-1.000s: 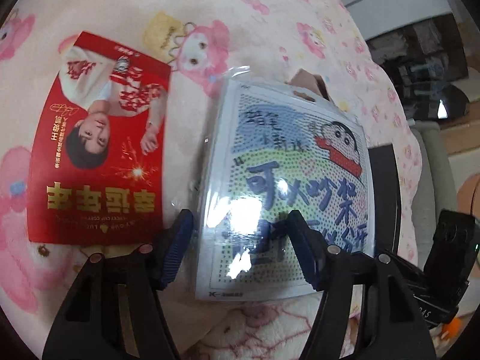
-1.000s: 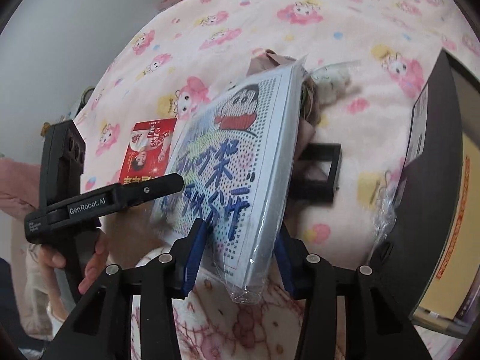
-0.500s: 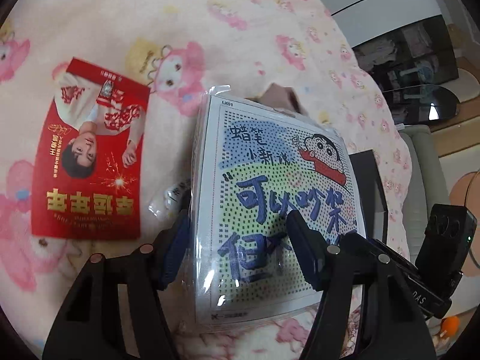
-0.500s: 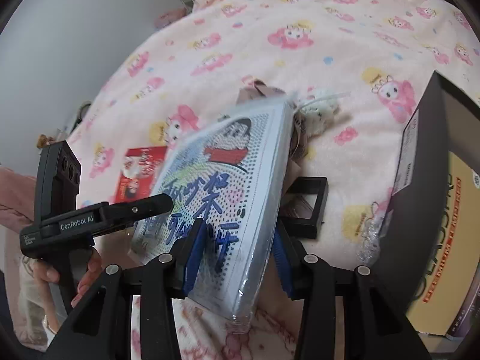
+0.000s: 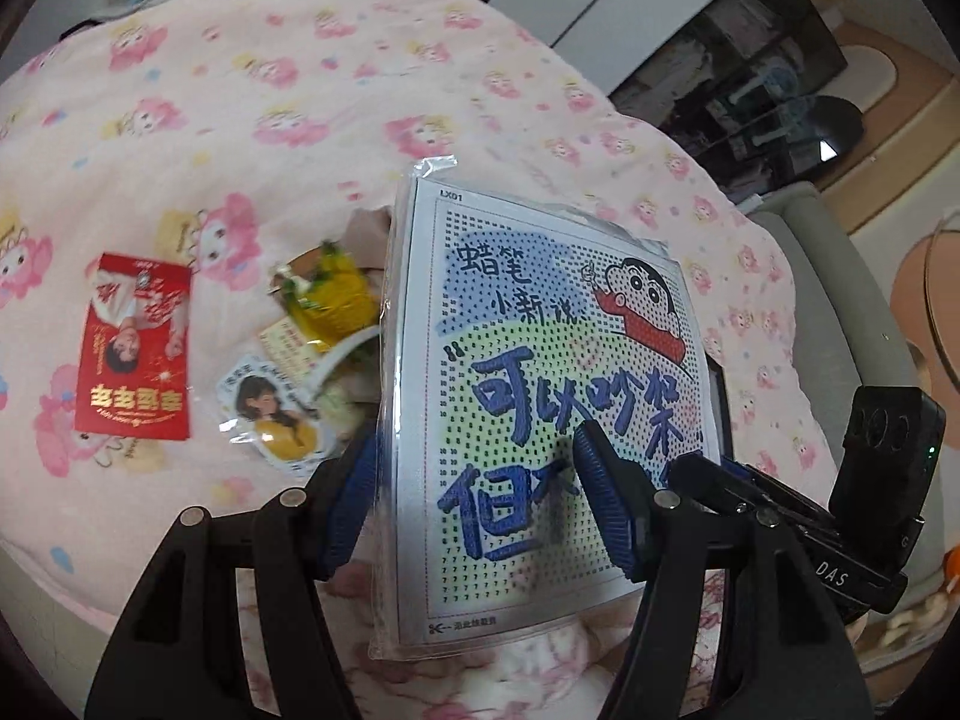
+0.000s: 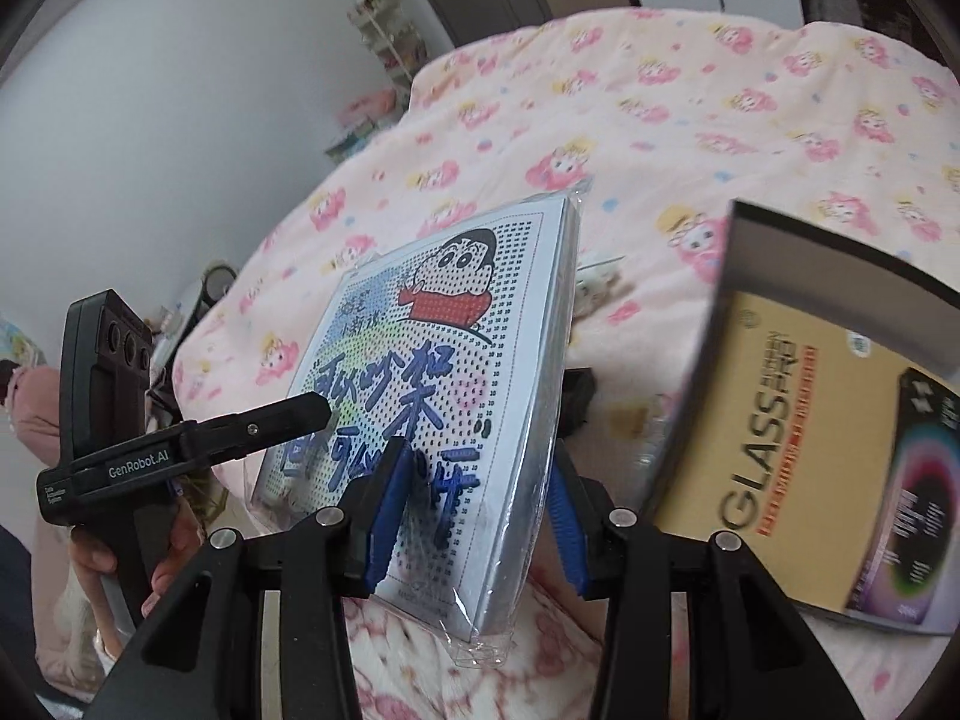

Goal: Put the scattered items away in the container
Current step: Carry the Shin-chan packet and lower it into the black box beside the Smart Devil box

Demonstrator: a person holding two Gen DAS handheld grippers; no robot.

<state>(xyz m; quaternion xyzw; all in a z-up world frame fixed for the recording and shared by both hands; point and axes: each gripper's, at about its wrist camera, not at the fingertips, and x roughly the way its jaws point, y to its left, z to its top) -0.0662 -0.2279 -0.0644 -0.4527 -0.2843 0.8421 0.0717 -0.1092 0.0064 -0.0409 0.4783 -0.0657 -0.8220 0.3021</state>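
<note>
A flat plastic-wrapped cartoon bead-art pack (image 5: pixel 540 396) is held up off the pink blanket (image 5: pixel 270 90). My left gripper (image 5: pixel 480 492) is shut on its lower edge. My right gripper (image 6: pixel 474 516) is shut on the same pack (image 6: pixel 432 372) from the other side. A red card (image 5: pixel 135 354), a yellow packet (image 5: pixel 330 294) and a round sticker of a girl (image 5: pixel 276 414) lie on the blanket left of the pack. The black container (image 6: pixel 738 300) stands to the right, with a "GLASS" box (image 6: pixel 840 456) inside it.
A small black frame (image 6: pixel 576 390) lies behind the pack. A dark shelf unit (image 5: pixel 750 72) and a grey seat (image 5: pixel 840 312) are beyond the bed. A white wall (image 6: pixel 180 90) is at the left in the right wrist view.
Both grippers have lifted the pack higher off the blanket and tilted it more upright. The yellow packet and sticker that lay under it now show.
</note>
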